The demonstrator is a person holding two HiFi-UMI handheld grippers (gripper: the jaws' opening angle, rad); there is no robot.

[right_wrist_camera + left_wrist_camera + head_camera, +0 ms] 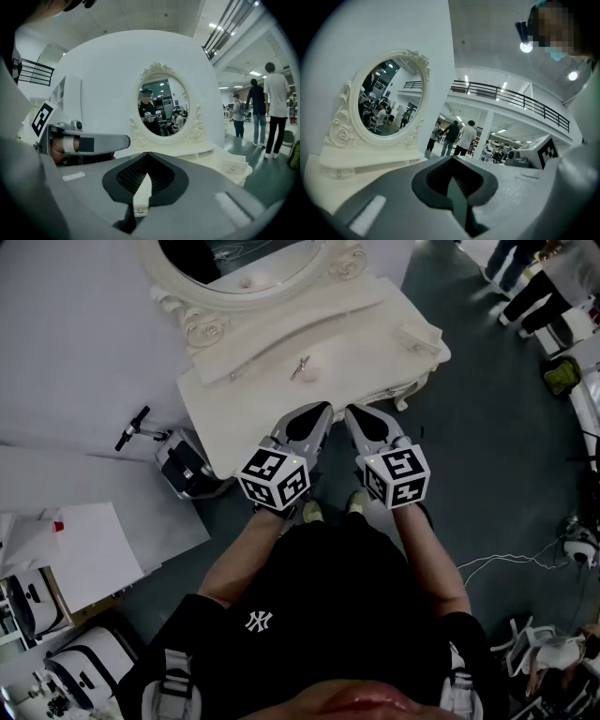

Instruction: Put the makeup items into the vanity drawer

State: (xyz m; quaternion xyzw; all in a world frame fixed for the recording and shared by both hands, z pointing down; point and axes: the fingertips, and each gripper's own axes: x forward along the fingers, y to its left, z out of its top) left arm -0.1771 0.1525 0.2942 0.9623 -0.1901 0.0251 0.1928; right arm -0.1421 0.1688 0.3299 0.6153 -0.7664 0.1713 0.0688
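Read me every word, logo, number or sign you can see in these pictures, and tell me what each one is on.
"NY": white monogram on the person's black shirt.
Left marker cube and right marker cube: black-and-white square patterns only, no words.
Red patch on the white sheet at the left: too small to read.
Vanity: no print seen.

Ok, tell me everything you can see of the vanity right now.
The vanity is cream white, looks like painted wood, and stands upright against a white wall on a dark floor. An oval mirror in a carved scrollwork frame rises from a low stepped shelf at the back. The flat top has a curved front edge, and a small pinkish item lies on it. What looks like a little drawer box at its right end appears shut.
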